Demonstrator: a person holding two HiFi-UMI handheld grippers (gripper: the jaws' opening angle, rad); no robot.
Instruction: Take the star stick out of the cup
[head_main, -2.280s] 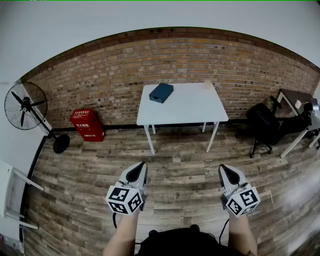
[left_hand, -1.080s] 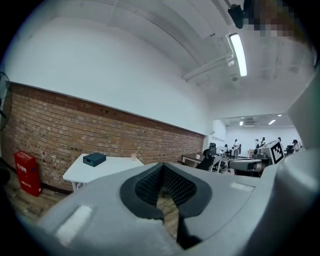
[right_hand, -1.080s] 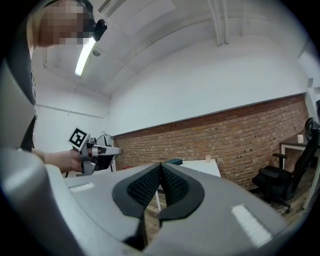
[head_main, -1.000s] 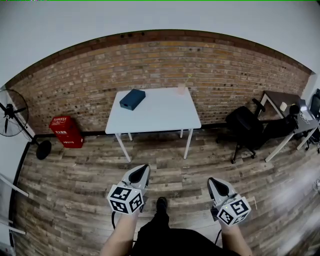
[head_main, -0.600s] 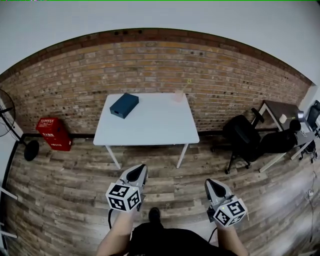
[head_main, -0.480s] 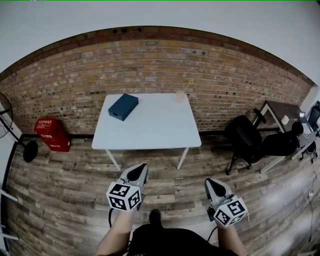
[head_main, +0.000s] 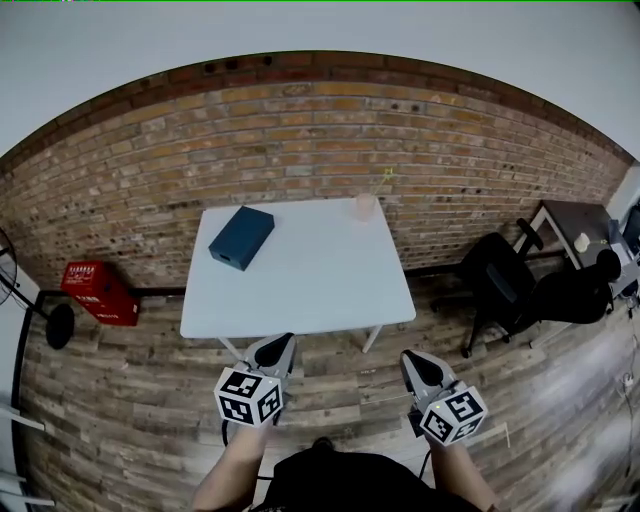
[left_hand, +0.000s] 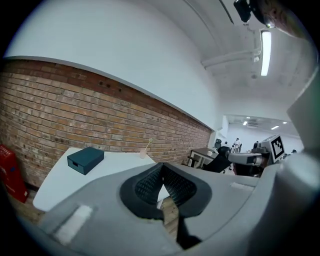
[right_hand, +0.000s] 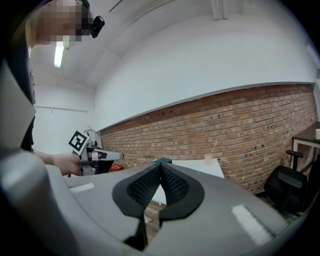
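We hold our left gripper (head_main: 277, 350) and right gripper (head_main: 417, 366) closed and empty, the right nearer the cup's (head_main: 364, 207) near-upright star stick (head_main: 384, 182) at the table's (head_main: 300, 290) far-right corner.

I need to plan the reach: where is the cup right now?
In the head view the cup stands at the far right corner of the white table, close to the brick wall, right of the blue box.

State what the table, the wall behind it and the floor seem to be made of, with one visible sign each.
Table: smooth matt white top, probably laminate or painted board; no grain shows.
Wall: bare brick; reddish courses, pale mortar lines.
Floor: wood or wood-look planks; streaky grain, staggered joints.
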